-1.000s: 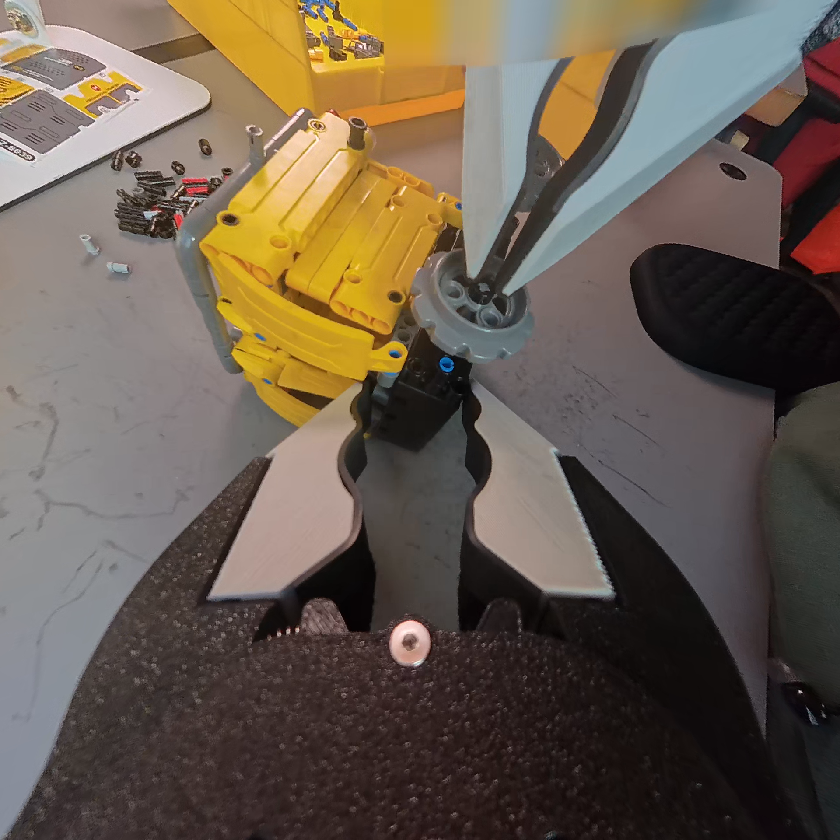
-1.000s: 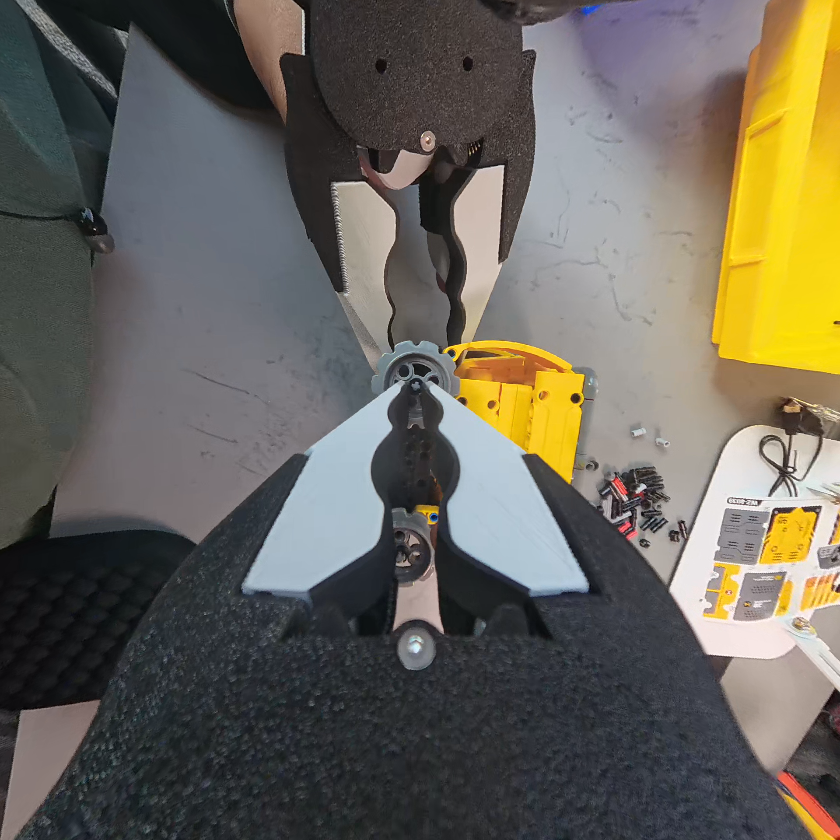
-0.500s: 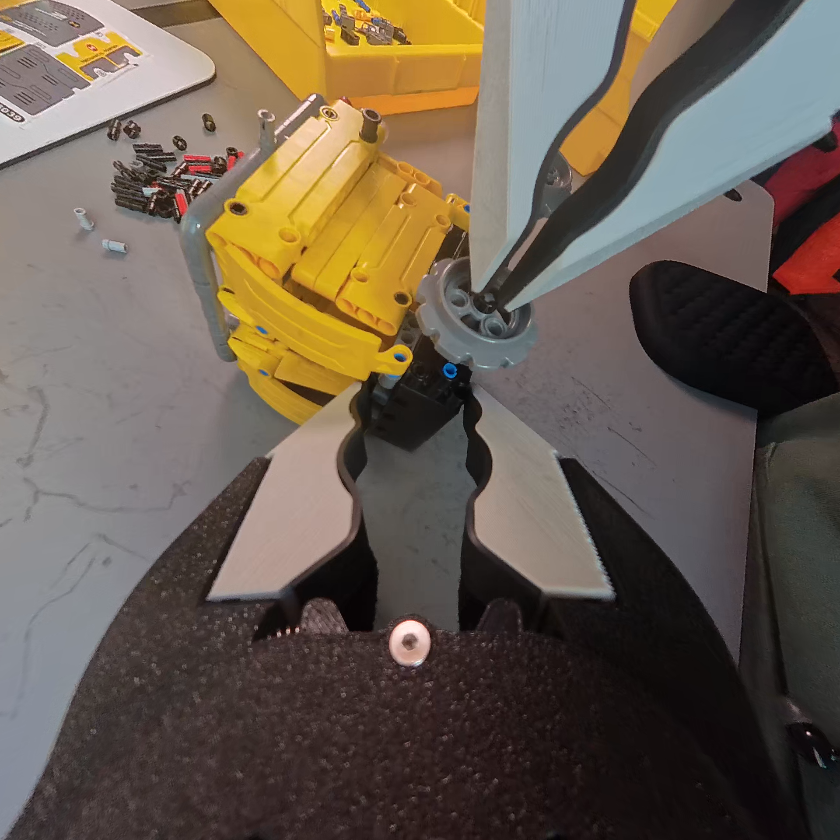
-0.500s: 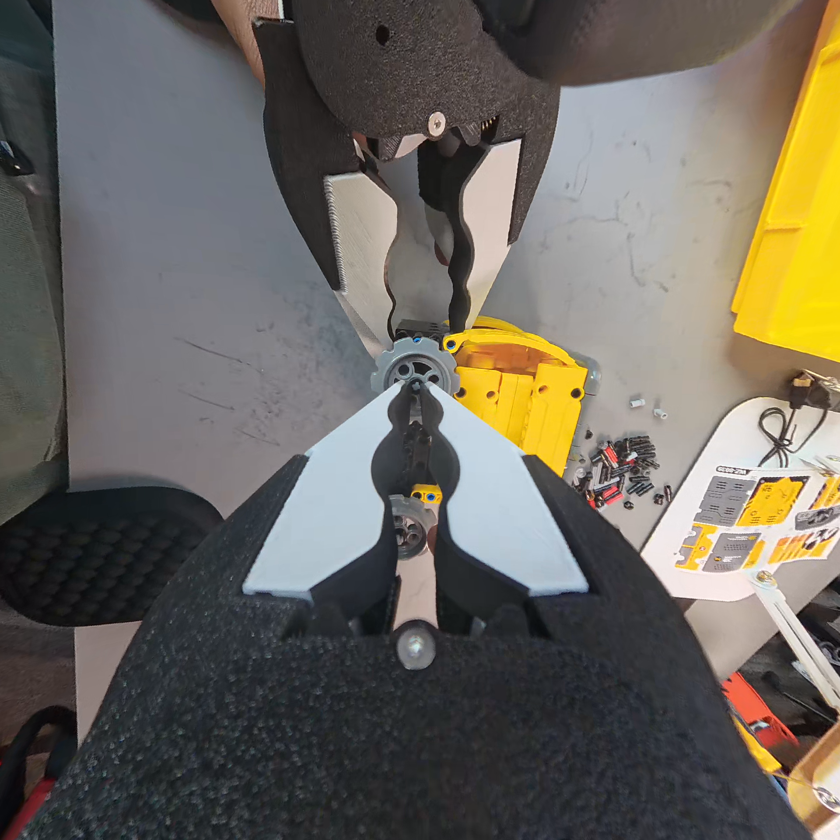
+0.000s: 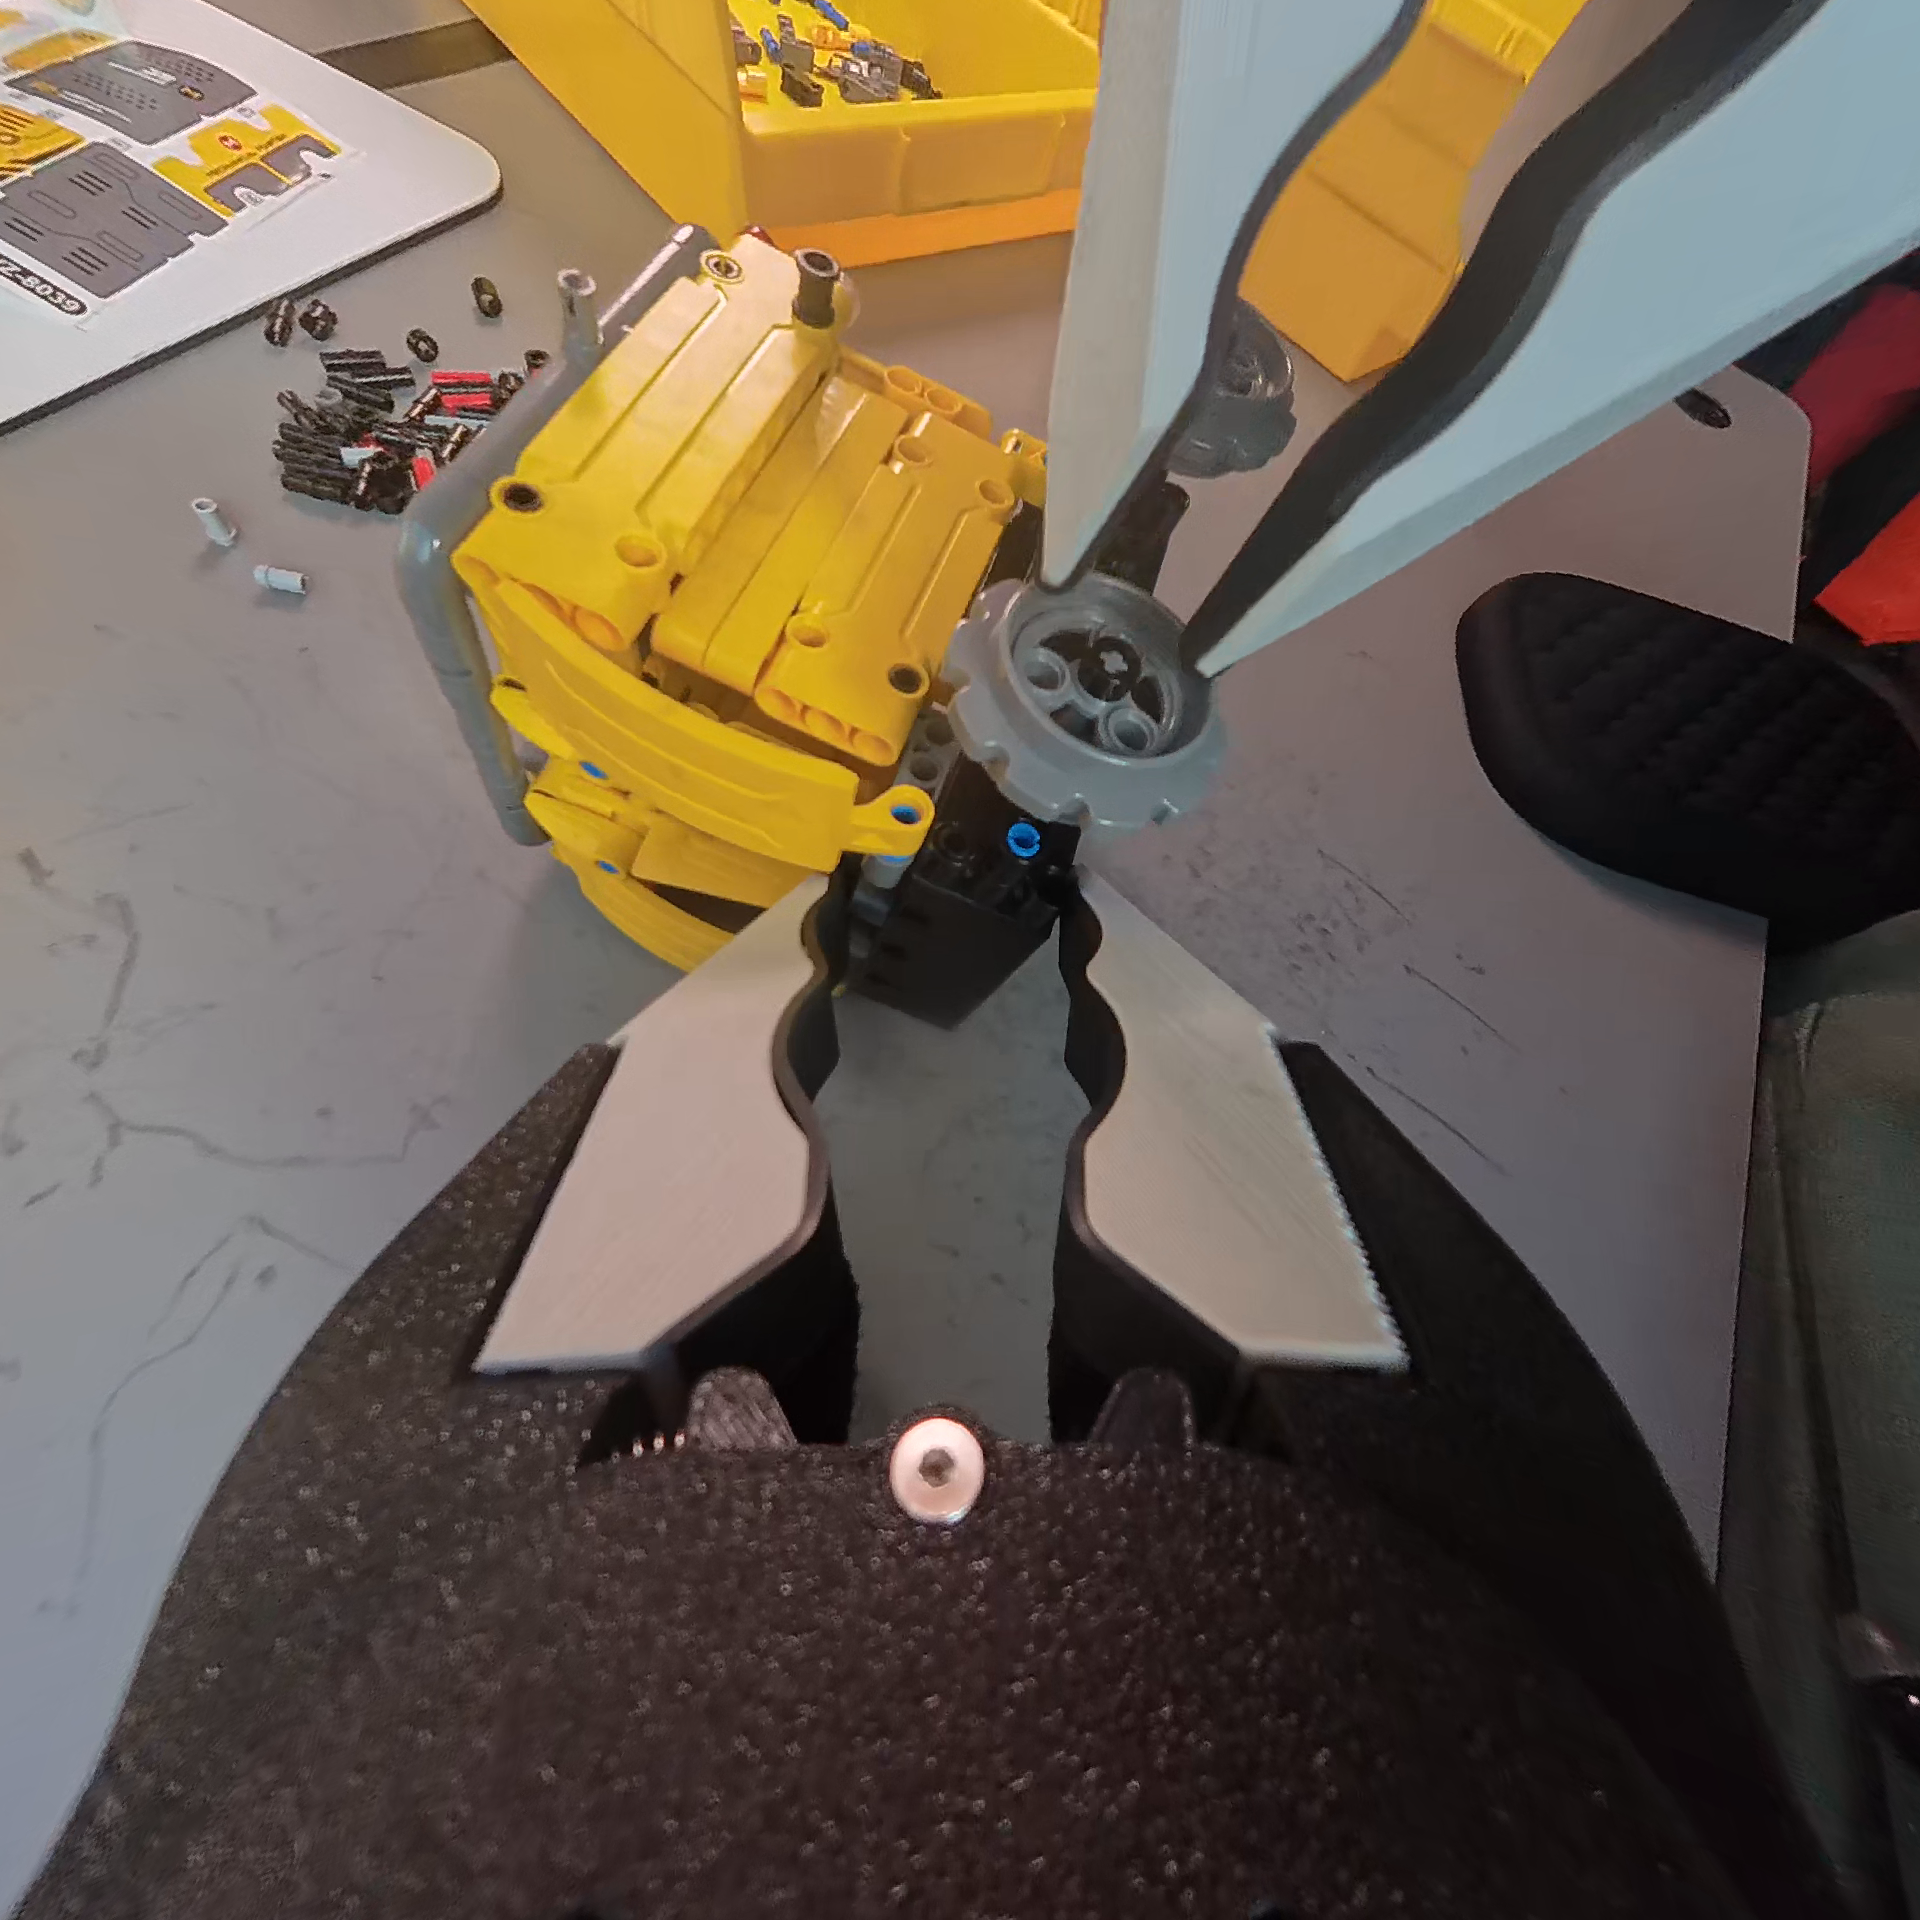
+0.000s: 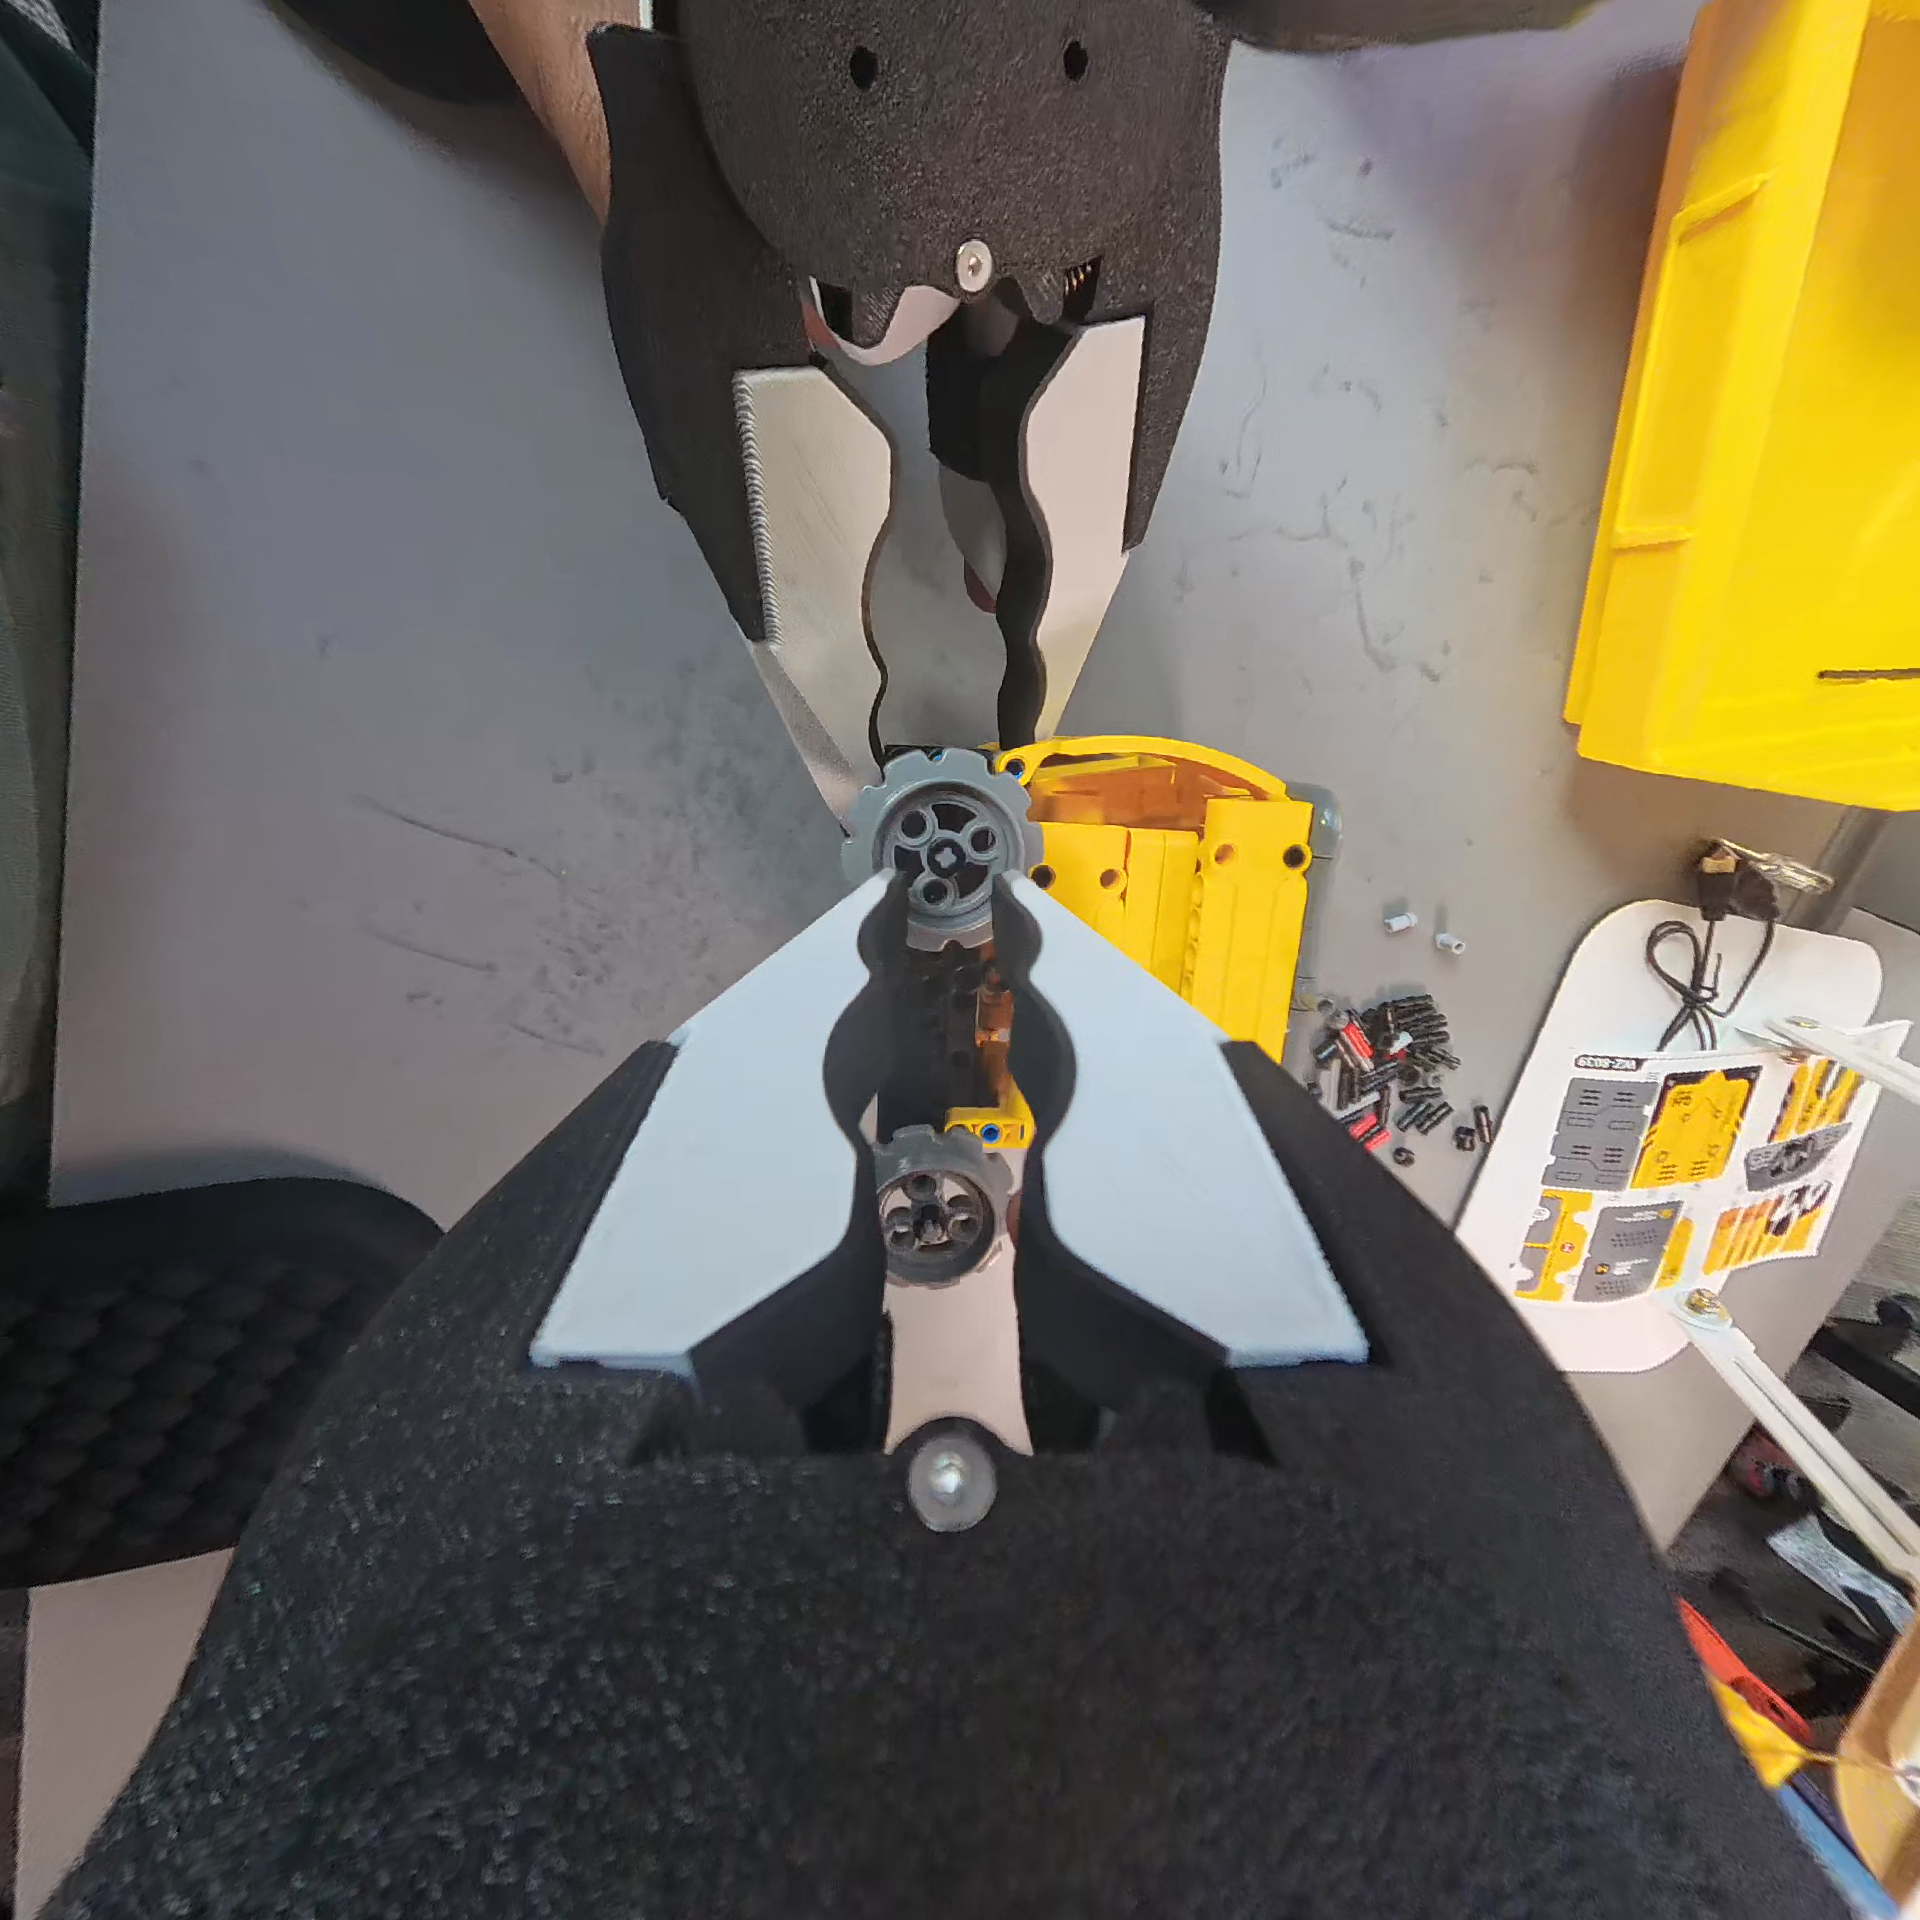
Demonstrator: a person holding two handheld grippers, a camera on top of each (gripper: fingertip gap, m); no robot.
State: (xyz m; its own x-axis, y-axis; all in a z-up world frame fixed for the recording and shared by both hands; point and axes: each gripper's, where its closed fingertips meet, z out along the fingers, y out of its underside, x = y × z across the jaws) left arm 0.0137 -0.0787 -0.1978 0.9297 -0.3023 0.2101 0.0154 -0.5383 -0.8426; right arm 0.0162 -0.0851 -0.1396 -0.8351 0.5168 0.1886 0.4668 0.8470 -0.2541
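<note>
Nearest the left wrist camera, the left gripper (image 5: 940, 914) has its grey, wavy-edged fingers closed against the black block at the base of a yellow plastic brick-built model (image 5: 727, 582), pinning it on the scuffed grey tabletop (image 5: 229, 1039). That model is a chunky shell of long yellow panels with pin holes, a curved grey tube down one side, small blue pins at its lower edge, and a grey toothed wheel (image 5: 1091, 717) with a cross-shaped centre hole mounted on the black block. Just above the wheel, the right gripper (image 5: 1127, 613) comes down with its pale blue fingers parted, one tip at each side of the wheel's rim and nothing between them. From the right wrist camera, the right gripper (image 6: 945, 883) shows the same gap, its tips bracketing the grey toothed wheel (image 6: 943, 852), and a second grey toothed wheel (image 6: 932, 1205) shows lower between the fingers. Beyond the model lies a loose heap of small black and red pins (image 5: 384, 436), then a white sticker sheet (image 5: 156, 208) and a yellow plastic parts bin (image 5: 831, 135).
</note>
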